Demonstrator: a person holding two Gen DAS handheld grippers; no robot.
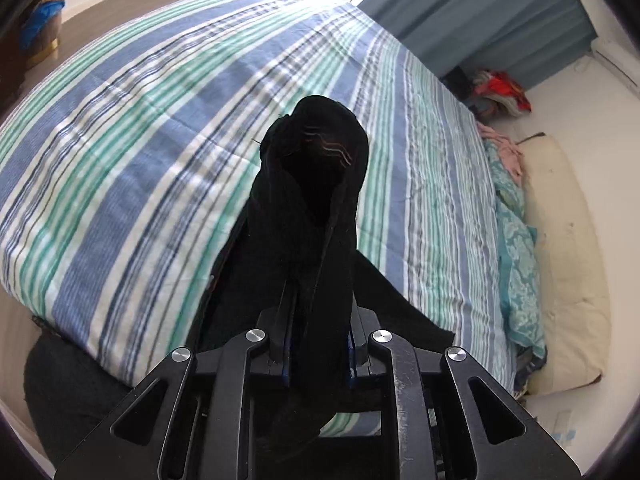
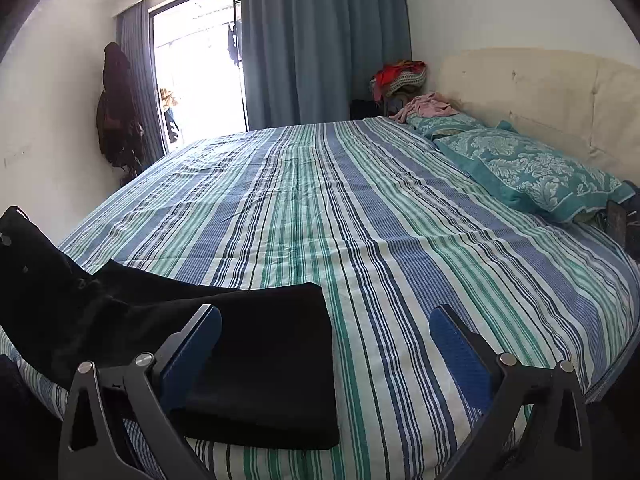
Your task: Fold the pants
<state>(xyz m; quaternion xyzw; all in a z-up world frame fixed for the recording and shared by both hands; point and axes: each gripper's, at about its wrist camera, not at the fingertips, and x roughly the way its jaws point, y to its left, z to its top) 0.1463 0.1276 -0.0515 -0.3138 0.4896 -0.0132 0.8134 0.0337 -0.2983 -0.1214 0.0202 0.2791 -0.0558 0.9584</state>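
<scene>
Between the left tool's (image 1: 318, 320) jaws, black pants (image 1: 308, 200) bunch.

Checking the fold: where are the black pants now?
On the striped bed's near left corner lie the black pants; one end is pinched in the left hand-held gripper.

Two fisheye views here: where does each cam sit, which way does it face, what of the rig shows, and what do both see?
Left wrist: on the left tongs, tilted down over the striped bed; the tongs are clamped on lifted black pants.
Right wrist: on the right tongs, low at the bed's near edge, facing the window; open, with nothing gripped.
Shared: bed, pants, blue curtain, teal pillow, red clothes pile.
</scene>
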